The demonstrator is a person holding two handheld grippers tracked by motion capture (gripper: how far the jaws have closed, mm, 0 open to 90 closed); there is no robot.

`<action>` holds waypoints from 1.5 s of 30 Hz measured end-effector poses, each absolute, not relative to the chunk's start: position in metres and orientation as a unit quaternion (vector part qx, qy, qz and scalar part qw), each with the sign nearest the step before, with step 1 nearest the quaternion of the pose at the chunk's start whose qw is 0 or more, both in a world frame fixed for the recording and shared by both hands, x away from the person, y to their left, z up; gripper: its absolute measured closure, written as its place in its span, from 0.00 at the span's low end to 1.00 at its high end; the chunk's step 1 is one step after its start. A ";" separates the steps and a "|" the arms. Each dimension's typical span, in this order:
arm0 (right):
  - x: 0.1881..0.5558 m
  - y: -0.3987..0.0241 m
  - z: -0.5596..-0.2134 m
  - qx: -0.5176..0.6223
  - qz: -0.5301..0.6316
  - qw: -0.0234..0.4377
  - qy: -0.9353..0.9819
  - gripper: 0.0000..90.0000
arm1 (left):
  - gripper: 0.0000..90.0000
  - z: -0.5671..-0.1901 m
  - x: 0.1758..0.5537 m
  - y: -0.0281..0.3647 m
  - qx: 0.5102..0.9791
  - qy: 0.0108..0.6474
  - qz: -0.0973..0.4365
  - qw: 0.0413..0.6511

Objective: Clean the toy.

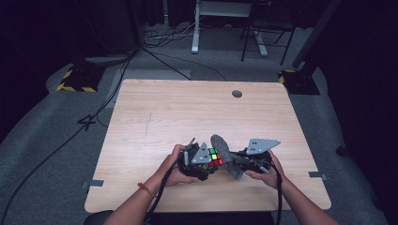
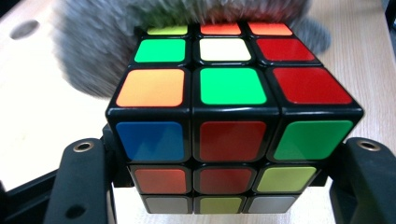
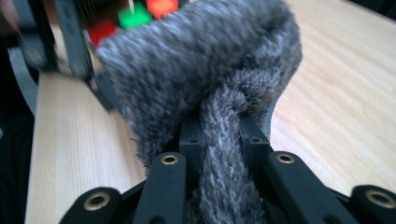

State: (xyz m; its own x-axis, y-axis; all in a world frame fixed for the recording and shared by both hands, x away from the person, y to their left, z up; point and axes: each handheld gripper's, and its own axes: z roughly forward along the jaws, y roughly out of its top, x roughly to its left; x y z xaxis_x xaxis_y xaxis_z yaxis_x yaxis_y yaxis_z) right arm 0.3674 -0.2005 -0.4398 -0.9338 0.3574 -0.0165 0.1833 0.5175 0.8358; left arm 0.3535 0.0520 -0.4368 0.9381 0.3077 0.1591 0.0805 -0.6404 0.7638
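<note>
— Overhead light falls evenly on the pale table (image 1: 197,112); the room around it sinks into near-black, the picture soft and low in detail.

— And up close?

— The cube (image 2: 233,126) is sharp in front, its stickers catching a mild sheen, while the grey cloth (image 3: 201,70) blurs (softest along its fuzzy edge). The tabletop washes out bright at left.

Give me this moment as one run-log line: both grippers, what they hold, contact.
left gripper: shut on puzzle cube | right gripper: shut on grey cloth | cloth against cube's far side | above table
</note>
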 end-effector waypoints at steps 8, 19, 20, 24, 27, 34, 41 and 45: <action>0.364 -0.193 -0.443 0.149 0.463 0.086 0.870 0.85 | 0.37 -0.437 0.356 0.055 0.892 0.115 0.129 0.418; 0.360 -0.199 -0.429 0.137 0.502 0.092 0.849 0.85 | 0.37 -0.443 0.357 0.049 0.903 0.109 0.126 0.396; 0.360 -0.198 -0.429 0.135 0.501 0.092 0.850 0.85 | 0.37 -0.444 0.357 0.049 0.904 0.109 0.127 0.394; 0.357 -0.196 -0.425 0.126 0.509 0.091 0.846 0.85 | 0.37 -0.446 0.356 0.045 0.909 0.107 0.126 0.383; 0.355 -0.191 -0.423 0.118 0.511 0.088 0.847 0.84 | 0.37 -0.449 0.356 0.042 0.912 0.105 0.129 0.374; 0.358 -0.192 -0.421 0.126 0.495 0.108 0.853 0.84 | 0.37 -0.444 0.355 0.045 0.904 0.105 0.137 0.391; 0.369 -0.201 -0.435 0.156 0.465 0.106 0.865 0.84 | 0.37 -0.431 0.353 0.054 0.888 0.108 0.141 0.423; 0.369 -0.198 -0.443 0.154 0.451 0.100 0.873 0.84 | 0.37 -0.431 0.354 0.053 0.891 0.109 0.141 0.418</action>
